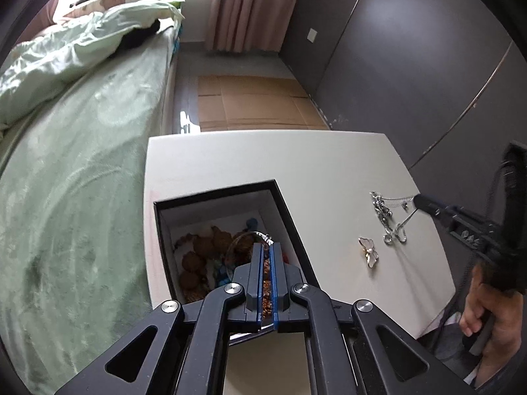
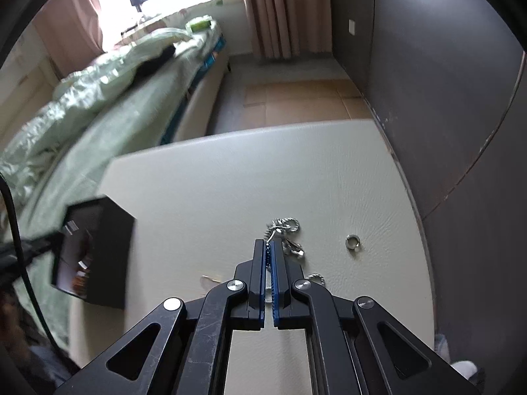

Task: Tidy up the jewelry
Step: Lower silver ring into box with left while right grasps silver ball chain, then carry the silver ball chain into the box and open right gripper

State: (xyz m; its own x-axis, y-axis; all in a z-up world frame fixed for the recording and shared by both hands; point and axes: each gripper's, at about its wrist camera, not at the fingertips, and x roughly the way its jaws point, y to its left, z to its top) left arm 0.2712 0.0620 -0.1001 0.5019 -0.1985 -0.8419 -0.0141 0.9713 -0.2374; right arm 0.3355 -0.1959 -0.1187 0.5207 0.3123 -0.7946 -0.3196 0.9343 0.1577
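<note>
In the left wrist view my left gripper (image 1: 266, 247) hangs over an open black box (image 1: 280, 197) with a white inside. It is shut on a thin silver bangle (image 1: 242, 238) at its fingertips. Brown leaf-shaped pieces and blue beads (image 1: 204, 250) lie in the box. On the white tabletop (image 1: 296, 164) to the right, my right gripper (image 1: 416, 201) is shut on a silver chain (image 1: 383, 214), whose loops trail on the surface. A white-and-gold butterfly brooch (image 1: 369, 251) lies near it. The right wrist view shows the right gripper (image 2: 269, 242) pinching the chain (image 2: 286, 225), with a small silver ring (image 2: 352, 241) beside it.
A bed with green sheets (image 1: 82, 181) runs along the table's left side. A dark wall (image 1: 428, 65) stands to the right, with cardboard (image 1: 257, 102) on the floor beyond the table. In the right wrist view the box (image 2: 105, 253) sits at the table's left edge. A hand (image 1: 494, 316) holds the right gripper.
</note>
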